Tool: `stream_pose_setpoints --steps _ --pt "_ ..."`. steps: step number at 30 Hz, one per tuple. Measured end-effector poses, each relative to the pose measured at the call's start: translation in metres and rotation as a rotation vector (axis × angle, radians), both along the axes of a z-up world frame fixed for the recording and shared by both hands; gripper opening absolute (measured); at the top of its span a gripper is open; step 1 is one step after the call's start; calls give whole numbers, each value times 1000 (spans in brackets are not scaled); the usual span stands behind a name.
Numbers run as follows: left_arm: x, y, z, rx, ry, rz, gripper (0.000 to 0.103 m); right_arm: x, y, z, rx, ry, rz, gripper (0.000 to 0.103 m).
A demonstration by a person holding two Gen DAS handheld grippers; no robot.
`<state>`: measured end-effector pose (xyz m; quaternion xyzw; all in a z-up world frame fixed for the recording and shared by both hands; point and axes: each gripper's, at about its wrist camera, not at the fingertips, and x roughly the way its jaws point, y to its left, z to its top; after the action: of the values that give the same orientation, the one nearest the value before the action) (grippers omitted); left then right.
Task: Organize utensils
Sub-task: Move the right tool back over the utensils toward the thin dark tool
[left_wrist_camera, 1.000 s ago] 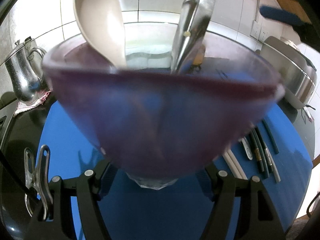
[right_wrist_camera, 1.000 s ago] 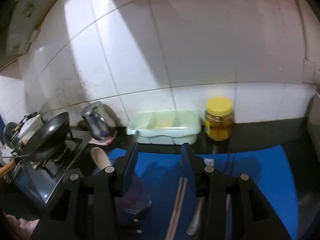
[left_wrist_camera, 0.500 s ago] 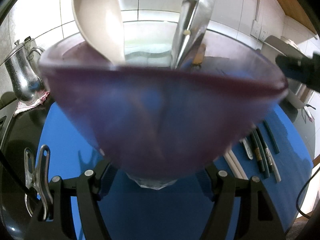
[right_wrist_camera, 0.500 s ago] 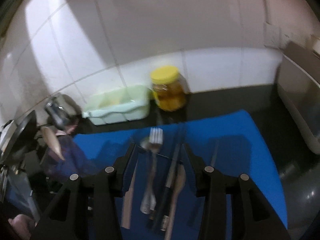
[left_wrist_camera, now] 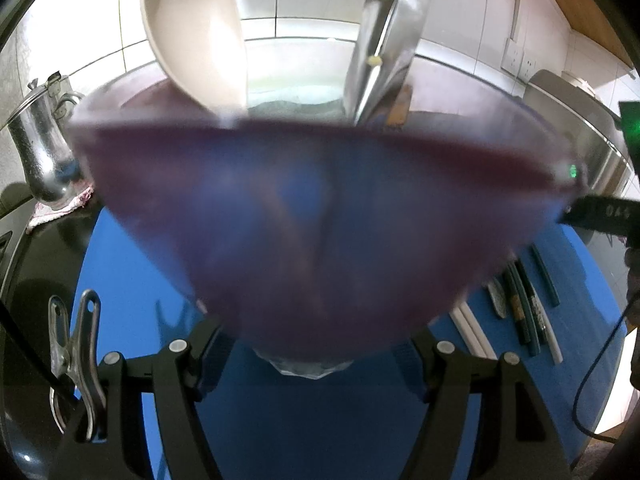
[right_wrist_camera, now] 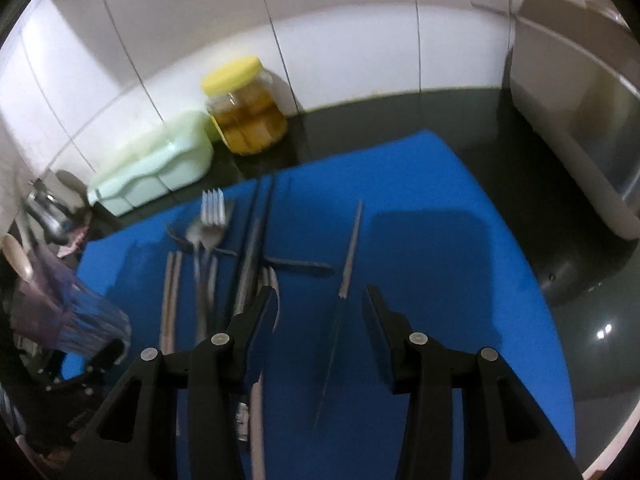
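Observation:
A translucent purple cup (left_wrist_camera: 320, 220) fills the left wrist view, and my left gripper (left_wrist_camera: 314, 340) is shut on its lower part. A cream spoon (left_wrist_camera: 196, 36) and a metal utensil (left_wrist_camera: 388, 40) stand in it. In the right wrist view my right gripper (right_wrist_camera: 320, 304) hangs open over the blue mat (right_wrist_camera: 440, 260). A single slim chopstick (right_wrist_camera: 348, 256) lies on the mat under the gap between the jaws, untouched. To its left lie a fork (right_wrist_camera: 212, 208), dark chopsticks (right_wrist_camera: 252, 248) and pale chopsticks (right_wrist_camera: 170, 292). The cup (right_wrist_camera: 68, 312) shows at the far left.
A yellow-lidded jar (right_wrist_camera: 244, 108) and a pale green container (right_wrist_camera: 160, 164) stand by the tiled wall. A large appliance (right_wrist_camera: 580, 120) sits at the right. A steel kettle (left_wrist_camera: 40, 152) is on the left, and a metal clip (left_wrist_camera: 72, 344) hangs by the left gripper.
The right wrist view has swung down from the wall to the mat and shifted right, so it now looks over the single chopstick. The left gripper and cup have stayed still.

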<state>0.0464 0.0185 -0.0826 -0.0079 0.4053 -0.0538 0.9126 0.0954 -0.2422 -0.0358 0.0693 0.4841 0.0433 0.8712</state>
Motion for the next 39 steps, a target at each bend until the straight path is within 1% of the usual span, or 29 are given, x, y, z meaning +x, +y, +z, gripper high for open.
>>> stream_pose_setpoints --steps 3,8,11,14,17,19,21,27,32,37,39 --pt "0 1 0 0 1 0 74 4 -4 -11 -7 38 -9 45" --pt "0 1 0 0 1 0 74 13 -9 -22 -44 81 -11 40" --pt "-1 1 0 -2 1 0 74 19 -8 -29 -61 112 0 35" --pt "-1 2 -1 -2 1 0 74 25 -2 -30 -110 122 20 29" --pt "0 1 0 -2 1 -1 74 29 6 -30 -175 134 69 20" --pt "0 0 0 -2 2 -1 74 29 10 -30 -201 136 111 11" --pt "0 1 0 -1 2 -1 74 28 14 -29 -213 143 142 9" --pt "1 1 0 -2 2 -1 74 18 11 -27 -218 181 208 8" --pt "0 1 0 -2 3 -1 74 15 8 -25 -242 262 271 8" --pt "0 1 0 -2 3 -1 74 26 9 -23 -239 357 304 9" --pt "1 0 0 -2 3 -1 74 30 11 -22 -243 372 316 9"
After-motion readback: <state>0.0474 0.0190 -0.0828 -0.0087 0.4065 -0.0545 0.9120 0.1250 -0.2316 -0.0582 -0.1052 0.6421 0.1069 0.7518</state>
